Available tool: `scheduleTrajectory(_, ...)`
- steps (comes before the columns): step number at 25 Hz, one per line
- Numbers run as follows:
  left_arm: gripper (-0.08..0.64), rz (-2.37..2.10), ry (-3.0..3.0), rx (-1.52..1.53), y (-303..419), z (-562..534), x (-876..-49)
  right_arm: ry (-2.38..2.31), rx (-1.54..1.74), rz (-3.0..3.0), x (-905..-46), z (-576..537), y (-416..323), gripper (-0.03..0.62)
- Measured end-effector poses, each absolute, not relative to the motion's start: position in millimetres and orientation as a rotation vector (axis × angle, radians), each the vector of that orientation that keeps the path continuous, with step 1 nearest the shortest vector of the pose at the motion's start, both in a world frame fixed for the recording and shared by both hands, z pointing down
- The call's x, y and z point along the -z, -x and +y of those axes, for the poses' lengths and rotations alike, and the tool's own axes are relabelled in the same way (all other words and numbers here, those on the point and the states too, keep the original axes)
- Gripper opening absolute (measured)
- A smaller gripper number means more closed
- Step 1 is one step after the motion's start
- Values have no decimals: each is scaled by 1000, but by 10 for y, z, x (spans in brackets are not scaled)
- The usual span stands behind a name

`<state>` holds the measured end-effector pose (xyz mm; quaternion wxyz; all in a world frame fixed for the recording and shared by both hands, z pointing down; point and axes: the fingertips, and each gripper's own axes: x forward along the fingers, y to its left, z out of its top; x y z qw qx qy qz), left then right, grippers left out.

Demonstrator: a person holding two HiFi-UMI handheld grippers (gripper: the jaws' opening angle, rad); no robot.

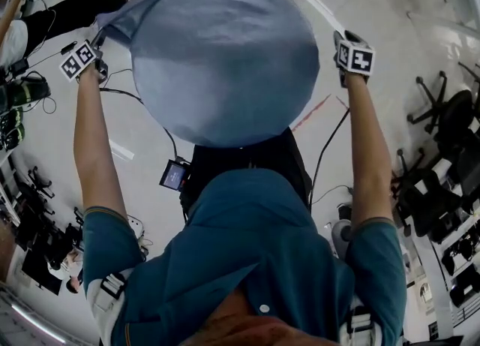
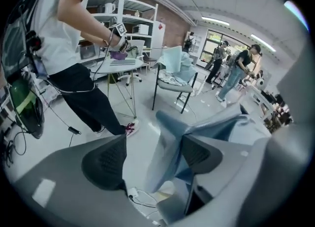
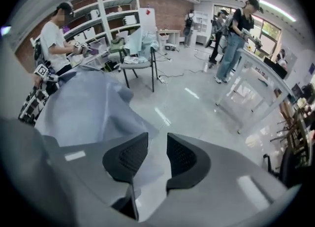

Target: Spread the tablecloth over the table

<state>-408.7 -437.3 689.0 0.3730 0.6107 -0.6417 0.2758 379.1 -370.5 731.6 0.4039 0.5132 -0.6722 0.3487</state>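
The blue tablecloth (image 1: pixel 225 59) lies over a round table, filling the top middle of the head view. One corner (image 1: pixel 112 16) trails off toward the upper left. My left gripper (image 1: pixel 91 63) is at the cloth's left edge, and my right gripper (image 1: pixel 351 59) is just off its right edge. In the left gripper view the left gripper (image 2: pixel 152 157) stands wide open. A hanging fold of the cloth (image 2: pixel 170 147) sits between the pads, against the right one. The right gripper (image 3: pixel 157 154) is open by a narrow gap, with the cloth's edge (image 3: pixel 93 108) beside its left pad.
A person in a white shirt (image 2: pixel 64 39) stands close on the left, holding grippers. A chair piled with cloths (image 2: pixel 174 76) is beyond the table. Cables (image 1: pixel 330 142) run over the floor. Office chairs (image 1: pixel 442 112) crowd the right, and a glass table (image 3: pixel 256 83) stands beyond the cloth.
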Motion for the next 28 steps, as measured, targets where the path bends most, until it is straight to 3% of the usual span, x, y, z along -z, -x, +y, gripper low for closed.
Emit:
scheduleTrajectory(2,307,-1593,-1612,-750,3994,-4323,-6908,-1229,-757,-1802,-7157,-3648,-3305,107)
scheduleTrajectory(6,301,-1556,-1646,-801,3964,-4257,-6847,-896,-545,-2061,-6942,-3195,-1929,104)
scheduleTrajectory(9,304,-1551,-1666,-833,4032,-4149,-6796,-778,-496,-2077,-7068,-2902,-1405,95)
scheduleTrajectory(11,317,-1562,-1667,-865,4121,-4034,-6784,-817,-509,-2052,-7147,-2867,-1362,89)
scheduleTrajectory(13,270,-1607,-1645,-860,4237,-3924,-6768,-837,-498,-2034,-7173,-2869,-1392,87)
scheduleTrajectory(17,247,-1662,-1612,-821,4356,-3639,-6760,-825,-496,-2012,-7218,-2840,-1435,81)
scheduleTrajectory(21,216,-1665,-1639,-759,4157,-3419,-6755,-853,-521,-1995,-7207,-2835,-1585,78)
scheduleTrajectory(28,101,-1633,-1809,-549,3770,-3325,-6400,-902,-516,-1931,-7153,-2985,-1548,72)
